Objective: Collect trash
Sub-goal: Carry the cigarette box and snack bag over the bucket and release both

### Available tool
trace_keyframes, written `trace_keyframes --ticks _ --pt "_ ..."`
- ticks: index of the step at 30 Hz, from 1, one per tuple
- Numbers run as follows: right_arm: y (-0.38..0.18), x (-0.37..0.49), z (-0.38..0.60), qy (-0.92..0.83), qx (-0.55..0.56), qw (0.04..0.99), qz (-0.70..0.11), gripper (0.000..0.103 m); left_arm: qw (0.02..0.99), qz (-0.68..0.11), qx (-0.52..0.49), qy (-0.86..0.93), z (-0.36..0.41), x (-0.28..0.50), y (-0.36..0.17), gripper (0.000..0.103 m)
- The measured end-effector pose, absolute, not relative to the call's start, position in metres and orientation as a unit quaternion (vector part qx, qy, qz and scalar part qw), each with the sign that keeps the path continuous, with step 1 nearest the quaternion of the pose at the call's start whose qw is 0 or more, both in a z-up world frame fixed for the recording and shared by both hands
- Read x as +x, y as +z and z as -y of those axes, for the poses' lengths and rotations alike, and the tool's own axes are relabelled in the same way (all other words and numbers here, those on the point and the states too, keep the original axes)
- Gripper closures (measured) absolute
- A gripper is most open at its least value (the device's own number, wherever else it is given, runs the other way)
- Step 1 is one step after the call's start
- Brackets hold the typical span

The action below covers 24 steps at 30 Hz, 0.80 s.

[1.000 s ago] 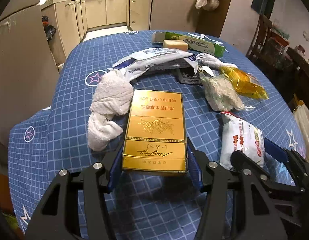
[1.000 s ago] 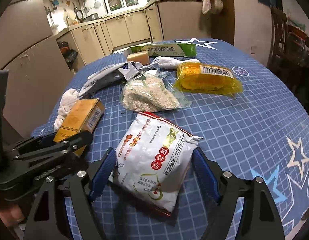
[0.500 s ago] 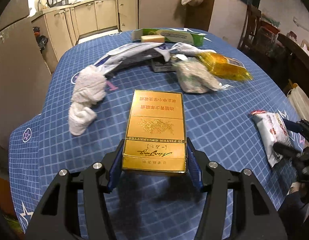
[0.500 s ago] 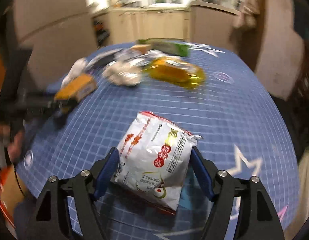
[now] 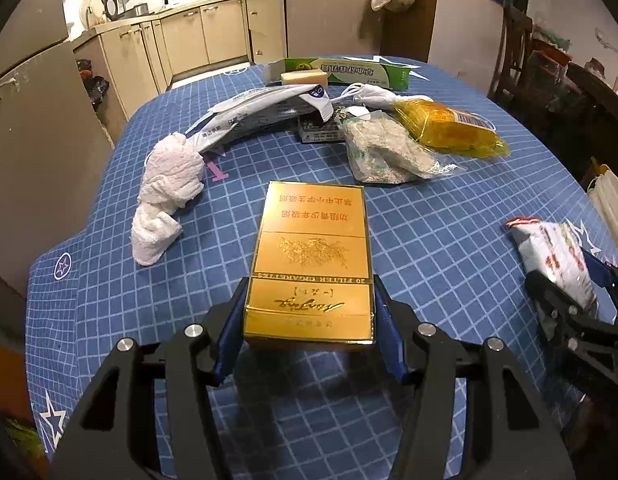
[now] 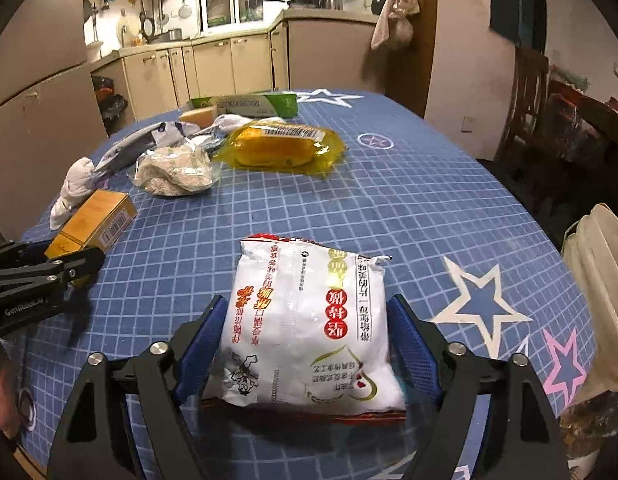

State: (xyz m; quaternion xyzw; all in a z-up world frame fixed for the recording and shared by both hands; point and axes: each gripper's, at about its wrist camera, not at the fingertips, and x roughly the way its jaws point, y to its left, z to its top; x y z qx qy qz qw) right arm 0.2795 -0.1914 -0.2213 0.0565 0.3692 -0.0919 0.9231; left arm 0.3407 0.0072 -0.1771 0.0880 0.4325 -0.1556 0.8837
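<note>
The left claw (image 5: 309, 320) is clamped on the near end of a gold cigarette box (image 5: 311, 256); both blue pads press against the box's long sides. The box is held flat, its far end pointing toward the middle of the tabletop (image 5: 449, 240), which carries a blue checked cloth with stars. The right claw (image 6: 309, 344) is clamped on a white snack packet (image 6: 309, 320) with red print; the pads touch the packet's left and right edges, and its torn red top faces away from the camera. In the left wrist view the right claw and its packet (image 5: 557, 256) appear at the right edge of the tabletop; in the right wrist view the left claw and its box (image 6: 93, 224) appear at the left.

Remaining items lie farther out on the tabletop:
- A crumpled white cloth (image 5: 165, 196), left of the gold box.
- A white-and-blue paper bag (image 5: 261, 116), touching the far end of the cloth.
- A clear bag of pale crumbs (image 5: 381, 152), beyond the gold box.
- A yellow wrapped pack (image 5: 449, 128), just right of the crumb bag.
- A green-and-white carton (image 5: 349, 70) at the far edge, with a tan block (image 5: 303, 78) in front of it.
</note>
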Motion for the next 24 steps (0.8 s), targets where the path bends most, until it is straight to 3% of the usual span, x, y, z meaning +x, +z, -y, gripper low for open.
trace_keyframes --ticks 8,14,24 --pt "-0.212 0.245 0.199 -0.08 0.055 0.944 -0.315 0.028 0.902 -0.395 0.085 -0.152 0.004 0.311 -0.172 0.05" --pt "-0.159 0.192 0.229 -0.126 0.039 0.964 -0.232 0.028 0.926 -0.334 0.075 -0.156 0.027 0.266 -0.14 0.05" --pt "-0.086 0.082 0.325 -0.259 0.026 0.954 -0.15 0.027 0.93 -0.249 0.047 -0.266 0.145 0.196 -0.073 0.05"
